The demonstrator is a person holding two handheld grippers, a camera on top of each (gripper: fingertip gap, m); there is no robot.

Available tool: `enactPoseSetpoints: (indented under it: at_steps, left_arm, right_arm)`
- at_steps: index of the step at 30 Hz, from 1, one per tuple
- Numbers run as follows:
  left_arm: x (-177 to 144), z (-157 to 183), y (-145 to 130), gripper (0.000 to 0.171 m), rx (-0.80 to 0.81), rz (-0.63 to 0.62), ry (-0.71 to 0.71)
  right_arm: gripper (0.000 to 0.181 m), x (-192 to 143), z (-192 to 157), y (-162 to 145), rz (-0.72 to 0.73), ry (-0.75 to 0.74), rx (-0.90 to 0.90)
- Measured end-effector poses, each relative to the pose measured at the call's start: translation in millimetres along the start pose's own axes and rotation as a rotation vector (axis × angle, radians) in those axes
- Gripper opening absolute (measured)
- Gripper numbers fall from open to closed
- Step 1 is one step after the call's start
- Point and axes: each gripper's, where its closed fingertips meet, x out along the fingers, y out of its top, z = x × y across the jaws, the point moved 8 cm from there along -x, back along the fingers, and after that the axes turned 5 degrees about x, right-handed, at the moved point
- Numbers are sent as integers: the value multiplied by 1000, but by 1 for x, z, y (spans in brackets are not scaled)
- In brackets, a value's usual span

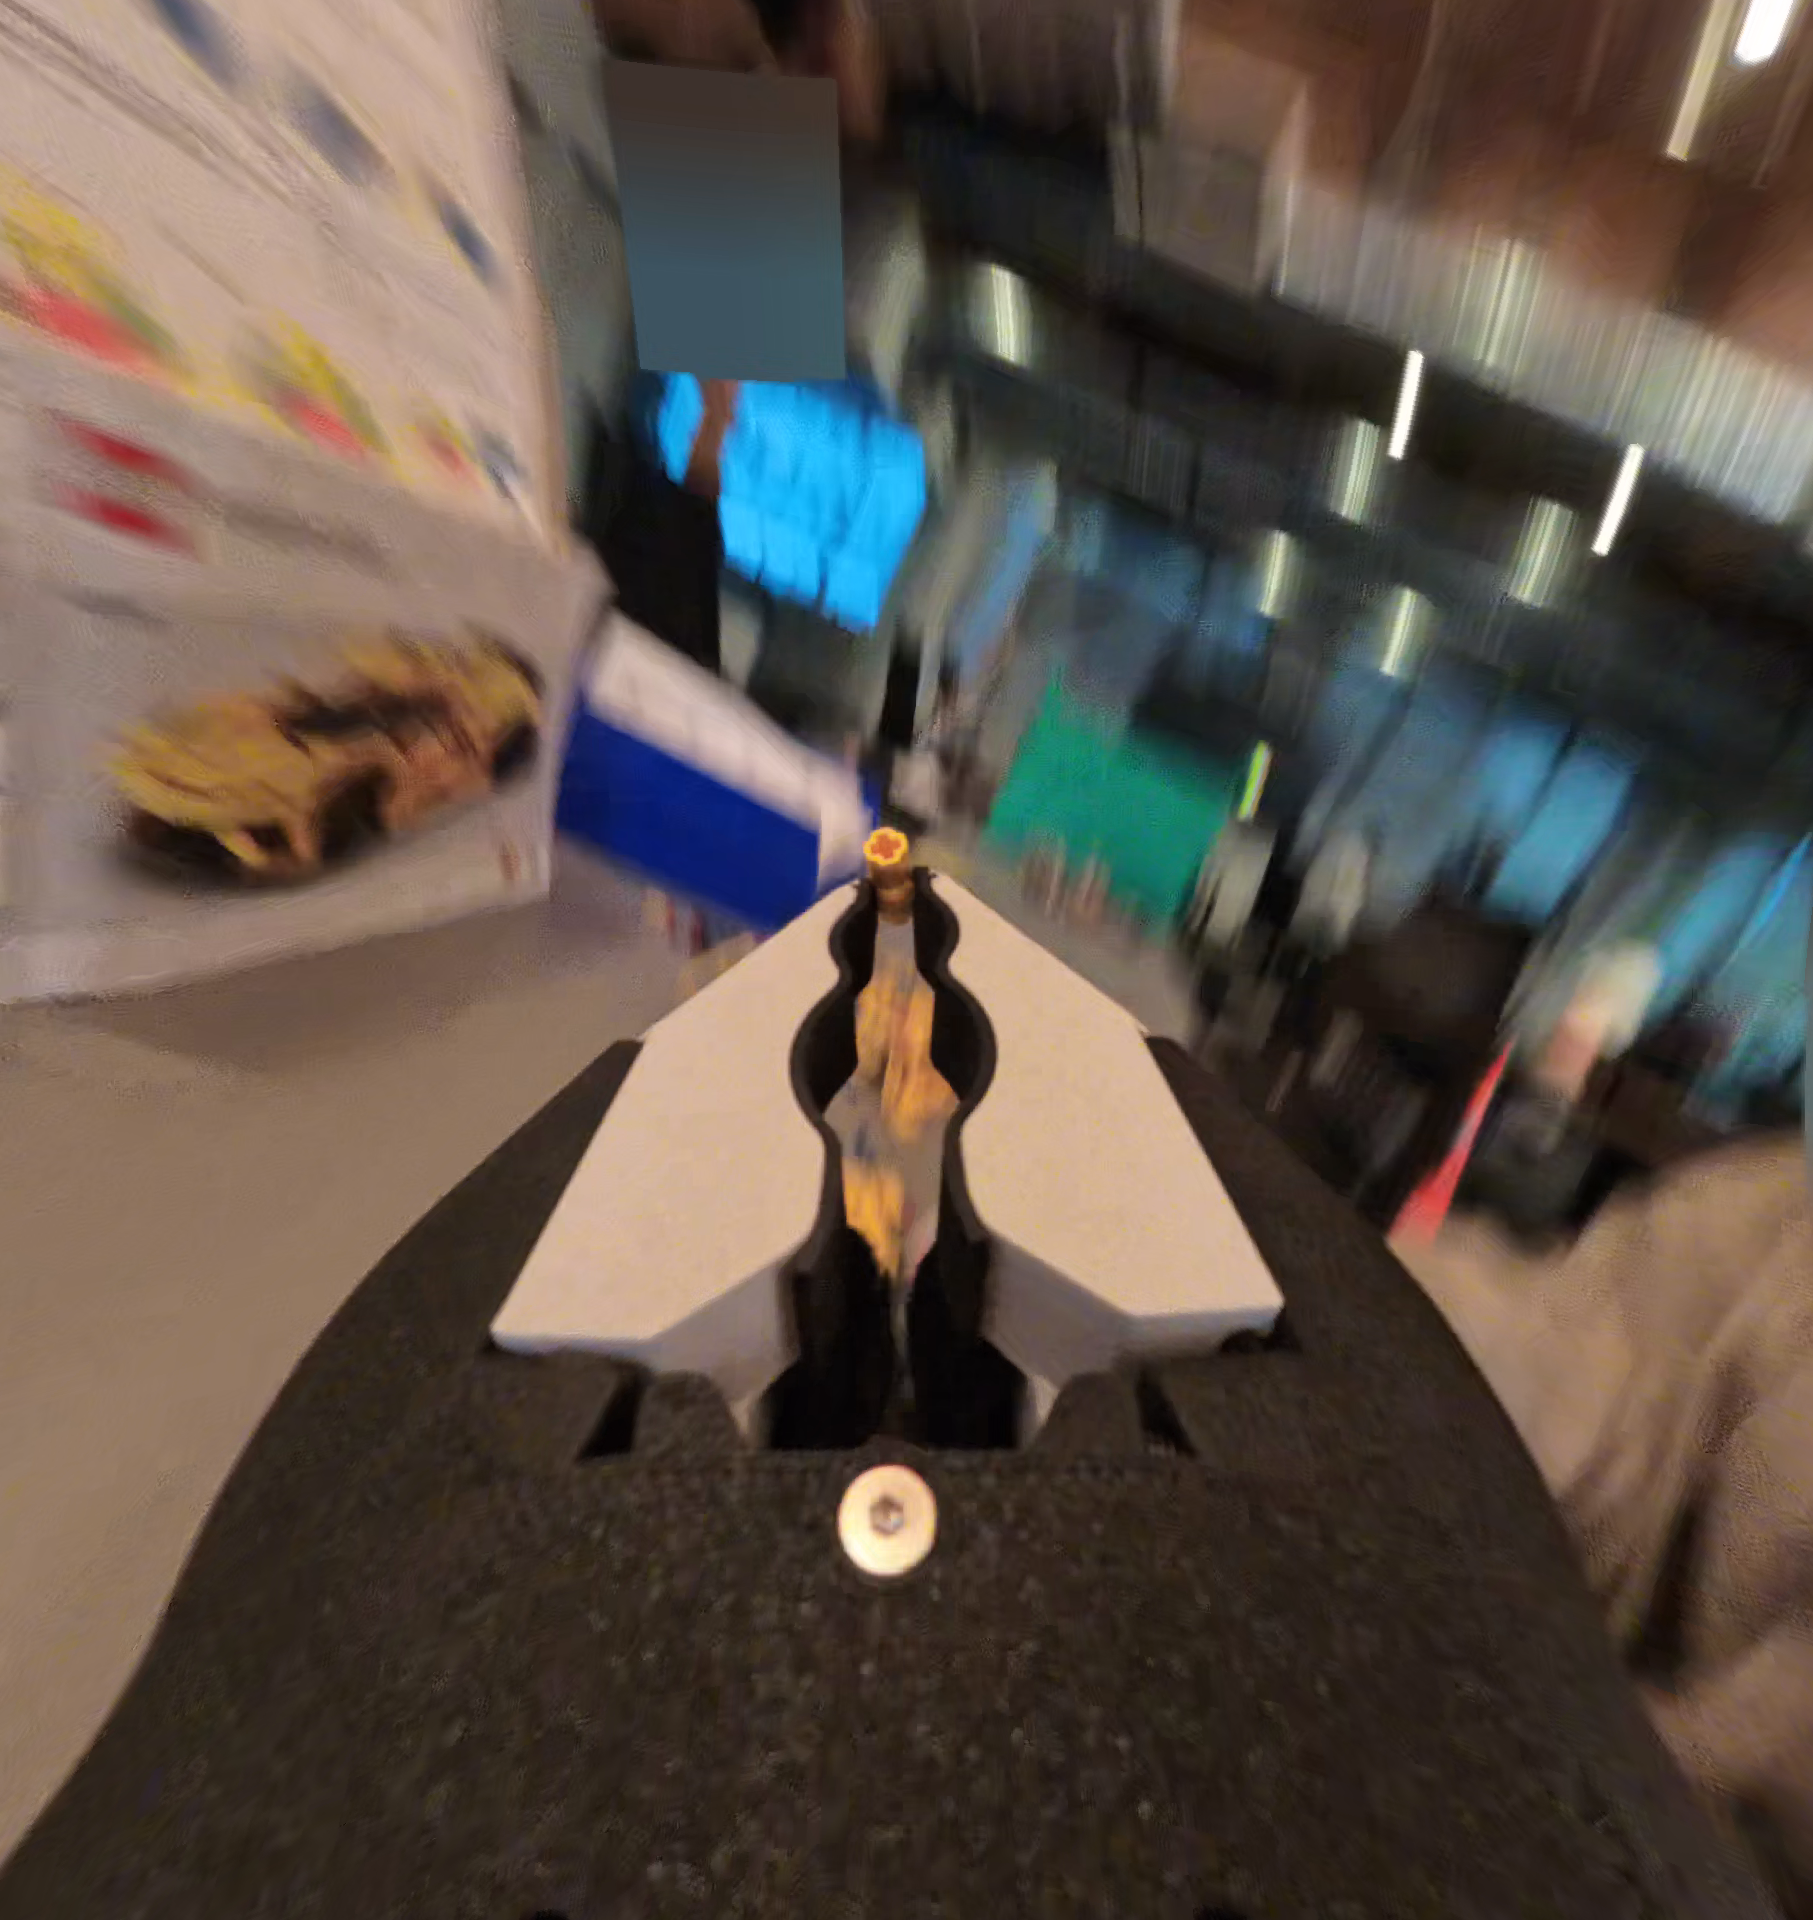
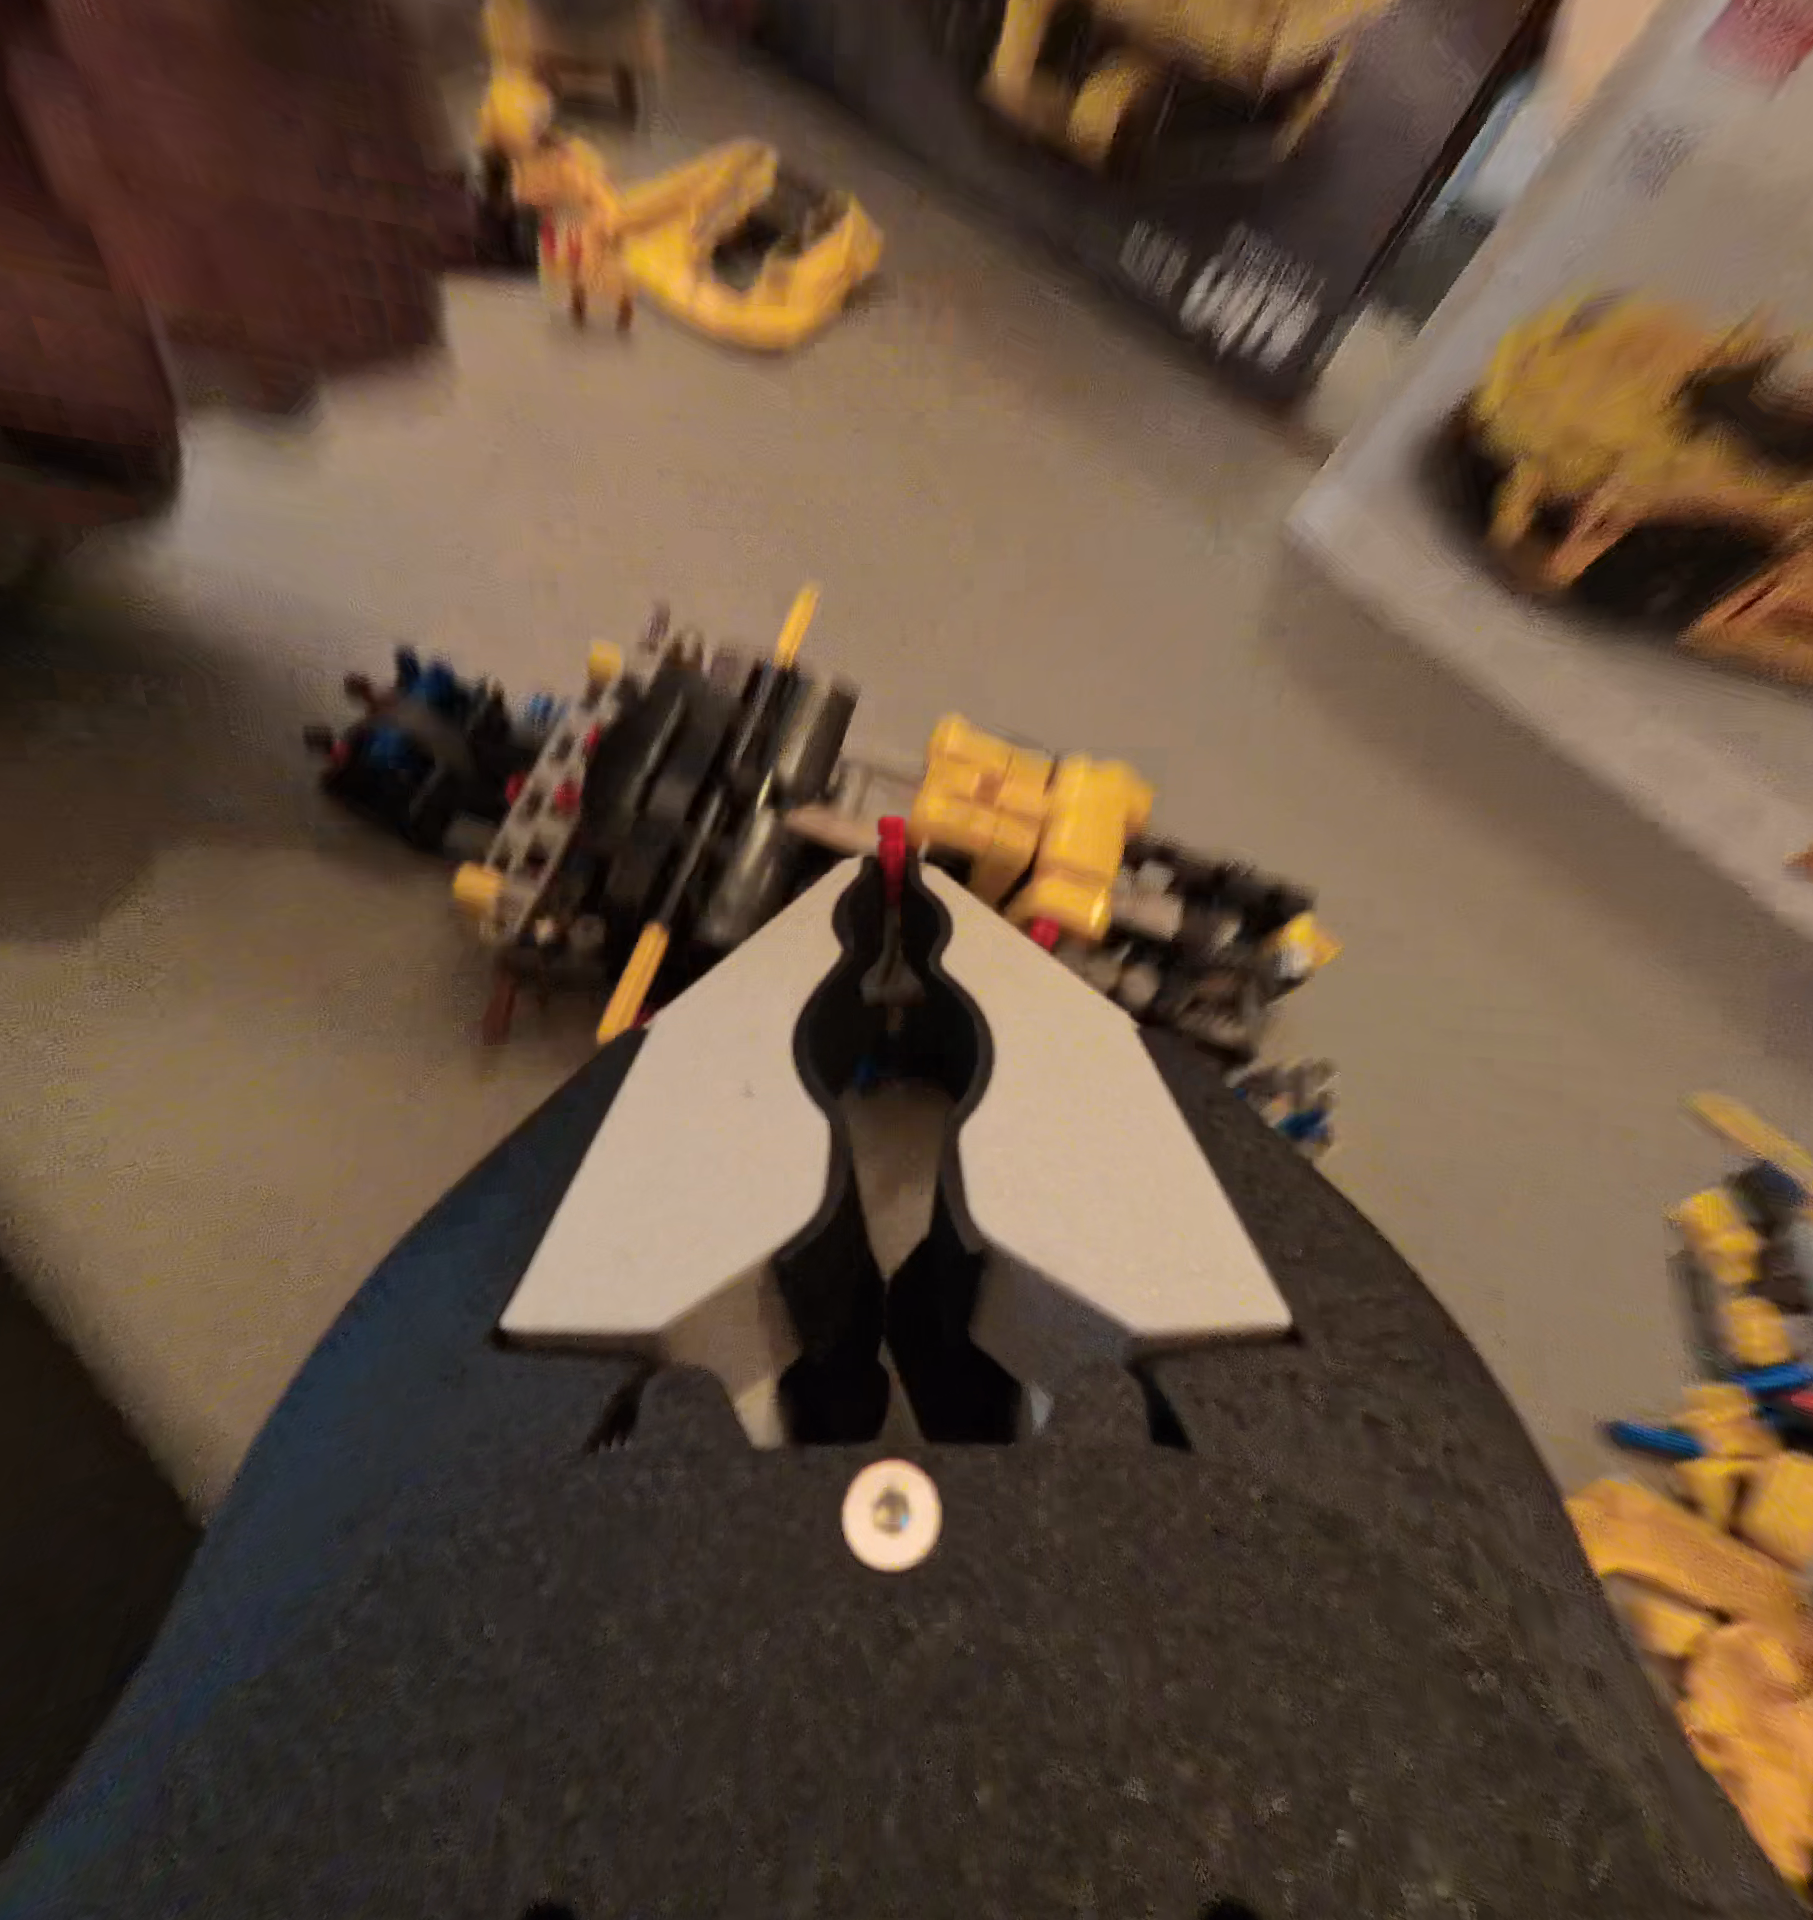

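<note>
My left gripper (image 1: 889, 883) is shut on a small yellow-orange peg (image 1: 887, 854) that sticks out past its tips. It is raised off the grey table and points at a blurred room. My right gripper (image 2: 891, 868) is shut on a small red pin (image 2: 891, 844) at its tips. It hovers just in front of a partly built black, grey and yellow brick model (image 2: 673, 800) lying on the grey table (image 2: 881, 499). A yellow block section (image 2: 1037, 810) of the model sits just right of the tips.
A box with a yellow vehicle picture stands at the left of the left wrist view (image 1: 289, 769) and at the right of the right wrist view (image 2: 1629, 520). A dark box (image 2: 1193, 187) and a yellow sub-assembly (image 2: 736, 249) lie farther back. Loose yellow and blue parts (image 2: 1754, 1455) lie at the right. A blue box (image 1: 684, 810) stands behind.
</note>
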Motion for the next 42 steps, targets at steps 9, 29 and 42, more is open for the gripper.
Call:
enactPoseSetpoints:
  at_steps: [9, 29, 42]
  left_arm:
    - [19, 5, -50, 7, 695, -459, 256]
    - [36, 46, -99, 7, 1232, -623, 174]
    - [34, 50, -98, 7, 1301, -602, 183]
  right_arm:
    - [3, -40, 140, -39, -76, -262, 338]
    - [18, -19, 18, 25, 287, 219, 204]
    - [6, -27, 32, 24, 284, 193, 194]
